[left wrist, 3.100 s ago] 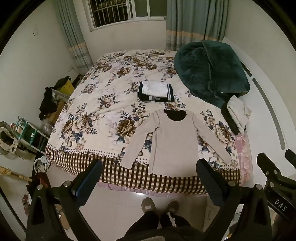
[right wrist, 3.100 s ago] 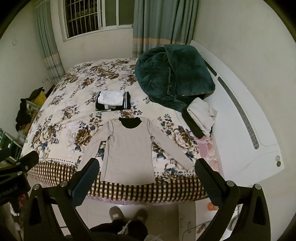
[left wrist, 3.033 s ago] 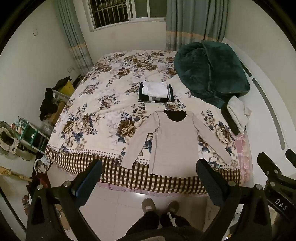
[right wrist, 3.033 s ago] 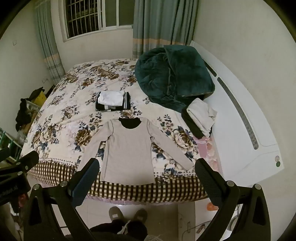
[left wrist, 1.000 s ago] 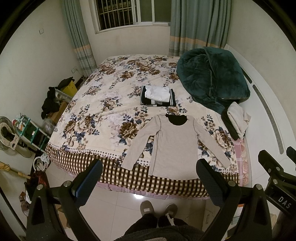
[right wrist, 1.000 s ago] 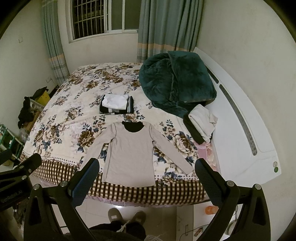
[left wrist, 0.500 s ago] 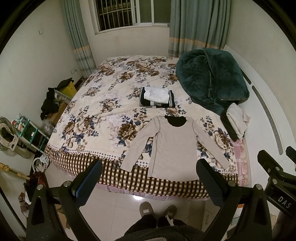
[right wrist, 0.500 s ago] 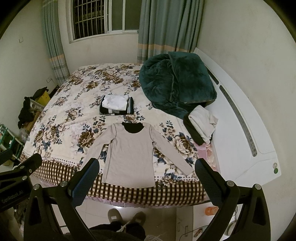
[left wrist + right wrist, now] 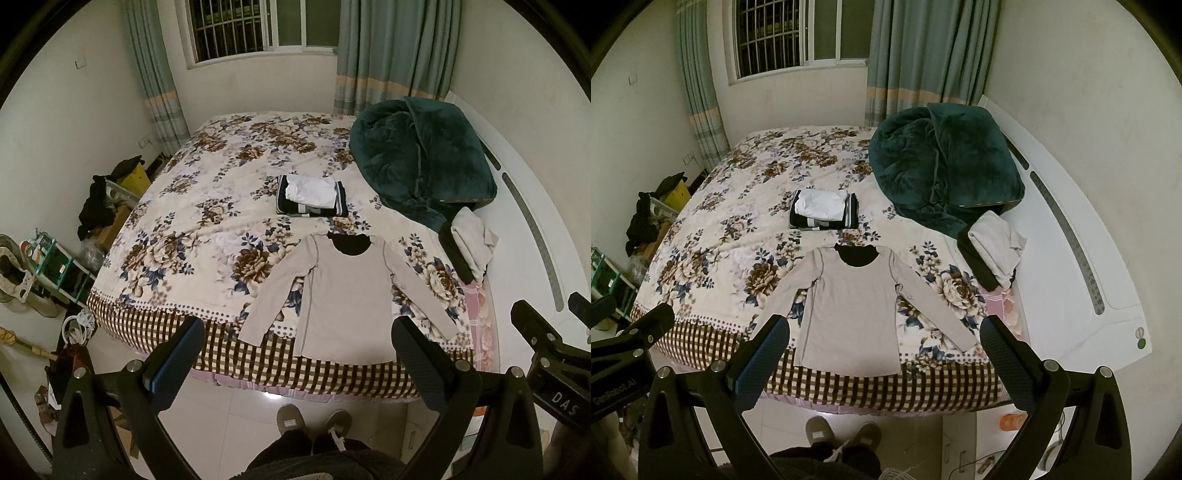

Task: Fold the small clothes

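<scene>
beige long-sleeved shirt (image 9: 345,295) lies flat on the near edge of the bed (image 9: 192,236), neckline toward the far side with a dark inner collar showing, both sleeves spread out and down, hem reaching over the brown checked border of the flowered bedspread. in the right wrist view we see the same shirt (image 9: 849,299) a little left of centre, its right sleeve running out toward the near right corner of the bed (image 9: 713,236).

we hold our left gripper (image 9: 295,354) above the floor in front of the bed, its two fingers wide apart and holding nothing, well apart from the shirt. our right gripper (image 9: 882,350) hangs the same way, fingers spread wide, nothing between them.

just beyond the shirt's collar sits a folded stack of clothes (image 9: 312,195), white on top of dark striped cloth. on the far right of the bed a dark green blanket (image 9: 421,158) is heaped, and near it, at the right edge, a pale folded garment (image 9: 471,240) rests on something black. our grey slippers (image 9: 314,419) stand on the tiled floor below the bed. on the far wall we see a barred window (image 9: 258,26) between grey-green curtains (image 9: 391,51).
</scene>
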Demonstrator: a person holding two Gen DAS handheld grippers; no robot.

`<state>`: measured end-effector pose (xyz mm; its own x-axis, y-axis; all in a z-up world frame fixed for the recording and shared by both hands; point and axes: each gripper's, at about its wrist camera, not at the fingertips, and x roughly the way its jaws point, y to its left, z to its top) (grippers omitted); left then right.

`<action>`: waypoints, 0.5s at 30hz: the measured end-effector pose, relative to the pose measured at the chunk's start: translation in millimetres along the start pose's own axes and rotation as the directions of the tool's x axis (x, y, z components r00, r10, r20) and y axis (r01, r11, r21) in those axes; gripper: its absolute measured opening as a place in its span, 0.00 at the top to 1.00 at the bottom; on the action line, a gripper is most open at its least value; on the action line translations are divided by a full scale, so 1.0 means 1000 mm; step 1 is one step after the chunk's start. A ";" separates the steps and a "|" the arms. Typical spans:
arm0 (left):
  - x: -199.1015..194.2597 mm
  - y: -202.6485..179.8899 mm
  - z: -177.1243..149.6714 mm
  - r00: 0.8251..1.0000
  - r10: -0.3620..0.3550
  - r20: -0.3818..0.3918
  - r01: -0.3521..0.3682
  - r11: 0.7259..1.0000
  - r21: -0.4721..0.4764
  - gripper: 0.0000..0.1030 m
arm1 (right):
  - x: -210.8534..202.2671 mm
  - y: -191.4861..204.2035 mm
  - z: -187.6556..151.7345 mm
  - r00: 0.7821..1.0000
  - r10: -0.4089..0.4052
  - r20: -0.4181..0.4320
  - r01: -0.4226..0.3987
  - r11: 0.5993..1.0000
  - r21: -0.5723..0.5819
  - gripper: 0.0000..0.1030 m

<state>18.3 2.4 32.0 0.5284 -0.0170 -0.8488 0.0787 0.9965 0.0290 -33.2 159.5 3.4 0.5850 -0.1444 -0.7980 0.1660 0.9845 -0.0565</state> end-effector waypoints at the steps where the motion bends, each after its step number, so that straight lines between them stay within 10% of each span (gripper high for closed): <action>1: 0.002 -0.002 0.004 1.000 -0.001 -0.003 0.001 1.000 0.002 0.00 | 0.001 0.000 -0.002 1.000 0.000 0.000 0.000 1.000 0.000 0.00; 9: 0.052 -0.007 0.020 1.000 0.001 0.013 -0.002 1.000 0.014 0.00 | 0.034 -0.007 0.013 0.998 0.003 -0.055 0.001 0.998 0.069 0.00; 15: 0.147 -0.020 0.025 1.000 0.021 0.000 -0.021 0.999 0.026 0.00 | 0.140 -0.065 -0.009 0.987 -0.026 -0.160 0.071 0.957 0.282 0.00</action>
<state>115.8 -21.8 -80.0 0.5302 0.0034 -0.8479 0.0896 0.9942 0.0601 30.7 76.3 -110.4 0.4460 -0.1521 -0.8820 0.4238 0.9038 0.0585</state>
